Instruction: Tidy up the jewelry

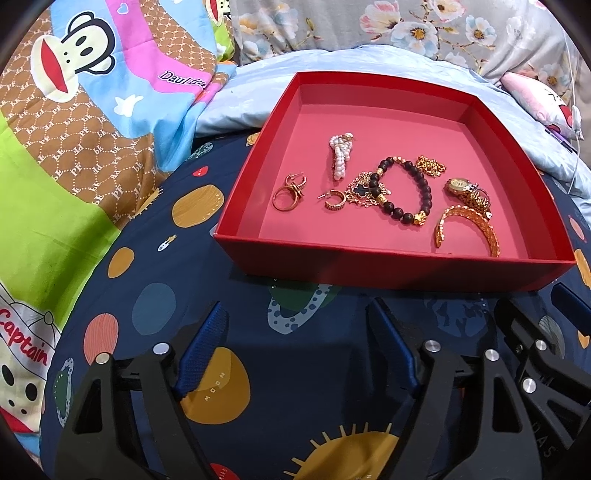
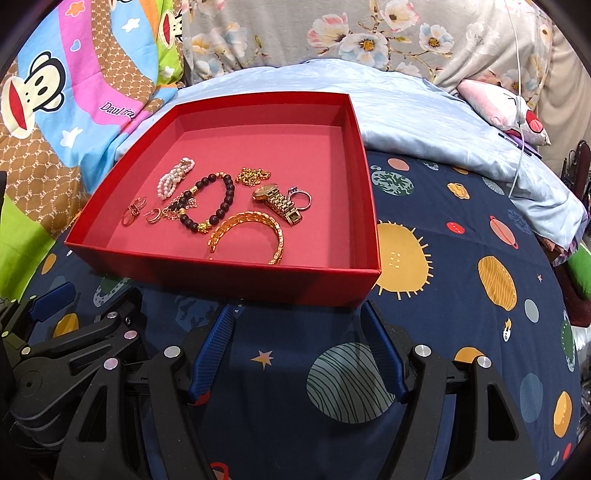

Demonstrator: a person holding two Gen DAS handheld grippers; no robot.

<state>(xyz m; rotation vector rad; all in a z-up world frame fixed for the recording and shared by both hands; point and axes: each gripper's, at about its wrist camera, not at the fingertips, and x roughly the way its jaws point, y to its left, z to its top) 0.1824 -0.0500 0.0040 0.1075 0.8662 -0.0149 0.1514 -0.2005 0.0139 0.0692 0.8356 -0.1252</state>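
Note:
A red open box [image 1: 388, 267] [image 2: 229, 280] lies on the dark planet-print bedsheet. Inside lie a pearl clip [image 1: 341, 155] [image 2: 173, 179], gold rings [image 1: 288, 194] [image 2: 133, 212], a hoop earring [image 1: 334, 201], a dark bead bracelet [image 1: 423, 184] [image 2: 229, 192], a gold chain [image 1: 430, 166] [image 2: 255, 174], a gold watch [image 1: 467, 190] [image 2: 277, 201], a gold bangle [image 1: 476, 225] [image 2: 258, 225] and a silver ring [image 2: 303, 197]. My left gripper [image 1: 293, 317] is open and empty just before the box's near wall. My right gripper [image 2: 297, 315] is open and empty at the box's near right corner.
A cartoon monkey quilt [image 1: 92, 110] is bunched at the left. A pale blue blanket [image 2: 424, 110] and floral pillows [image 2: 332, 33] lie behind the box. A pink plush [image 2: 498, 107] and a white cable [image 2: 517, 92] are at the right. The planet-print sheet [image 2: 461, 258] extends to the right.

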